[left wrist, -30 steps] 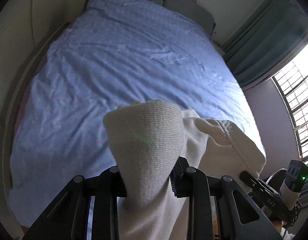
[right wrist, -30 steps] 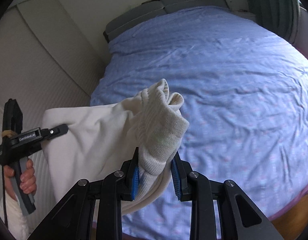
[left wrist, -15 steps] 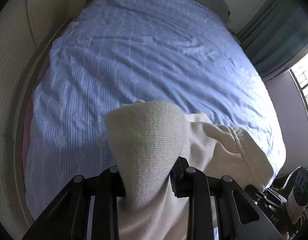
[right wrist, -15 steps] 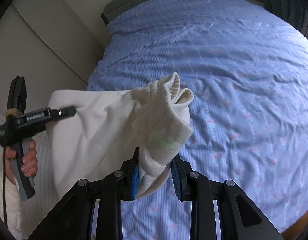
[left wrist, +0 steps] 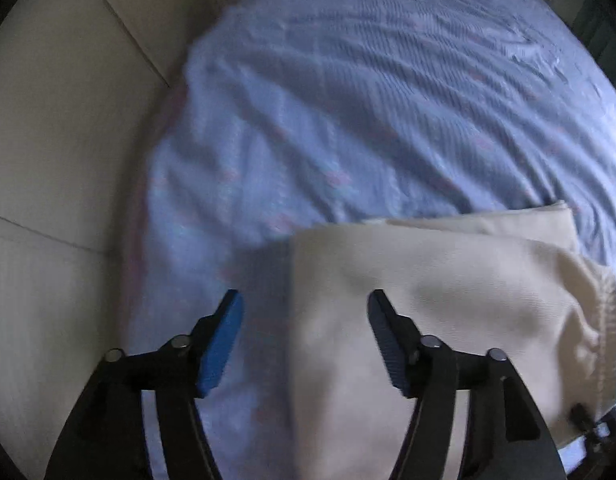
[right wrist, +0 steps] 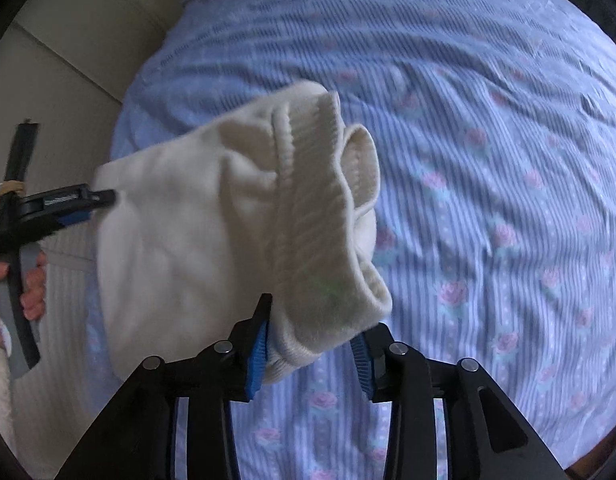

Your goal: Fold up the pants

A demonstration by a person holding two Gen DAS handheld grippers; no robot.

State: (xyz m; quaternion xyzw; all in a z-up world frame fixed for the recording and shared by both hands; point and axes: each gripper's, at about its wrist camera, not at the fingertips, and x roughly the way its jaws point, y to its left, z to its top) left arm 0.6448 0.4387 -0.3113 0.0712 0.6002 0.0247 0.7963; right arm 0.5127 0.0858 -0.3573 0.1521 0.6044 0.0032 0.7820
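Cream pants point(left wrist: 448, 292) drop from both just-opening tongs (left point(left wrist: 304, 300), right point(right wrist: 312, 320)).

Cream pants point(right wrist: 180, 240) of matt ribbed knit — perhaps cotton — on smooth, striped cloth bedsheet point(right wrist: 488, 140).

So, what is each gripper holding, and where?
Both grippers' jaws have just been opening. Left gripper: nothing held, pants below. Right gripper: ribbed cuff between them, grip unclear.
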